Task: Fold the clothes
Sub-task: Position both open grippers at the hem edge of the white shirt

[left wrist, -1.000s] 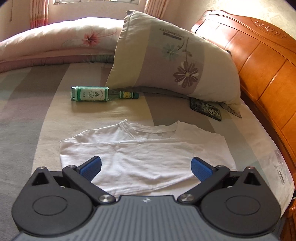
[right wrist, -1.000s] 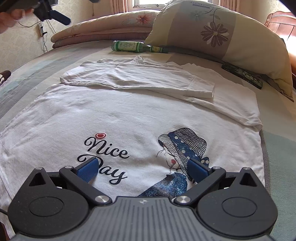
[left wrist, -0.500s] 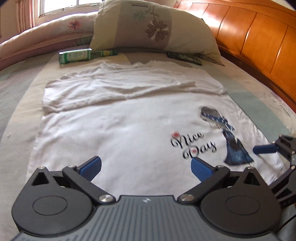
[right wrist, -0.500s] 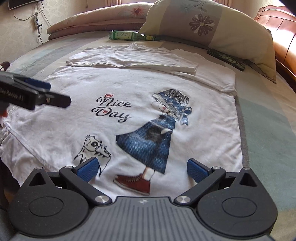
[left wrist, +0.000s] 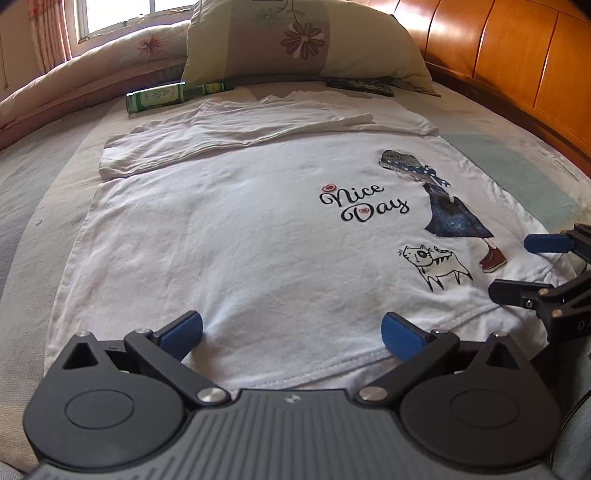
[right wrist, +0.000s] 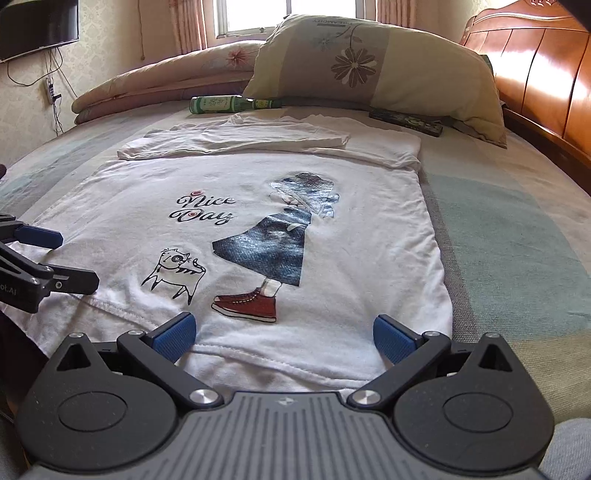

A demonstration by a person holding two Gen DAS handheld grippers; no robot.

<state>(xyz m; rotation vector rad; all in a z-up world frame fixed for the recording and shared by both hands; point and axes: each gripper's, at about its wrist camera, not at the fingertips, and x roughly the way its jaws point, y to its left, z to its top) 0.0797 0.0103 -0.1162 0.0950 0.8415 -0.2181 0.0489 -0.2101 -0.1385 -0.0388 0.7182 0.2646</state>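
T-shirt [right wrist: 258, 229] on bed [right wrist: 517, 229]; bottle [right wrist: 218, 104], pillow [right wrist: 369, 70] behind.

Bedroom interior, daylit. Window [right wrist: 258, 16] at 12 o'clock with pinkish curtains [right wrist: 184, 26] beside it, bright glare through the panes. Pale patterned wallpaper [right wrist: 110, 44] at 10 o'clock, carrying a dark wall-mounted screen [right wrist: 37, 27] with cables hanging beneath. Polished orange-brown wooden headboard [right wrist: 546, 88] at 2 o'clock, catching sunlight. Striped bedcover [right wrist: 517, 229] in grey, beige and green. Large floral pillow [right wrist: 369, 70] and rolled floral quilt [right wrist: 166, 81] along the far edge.
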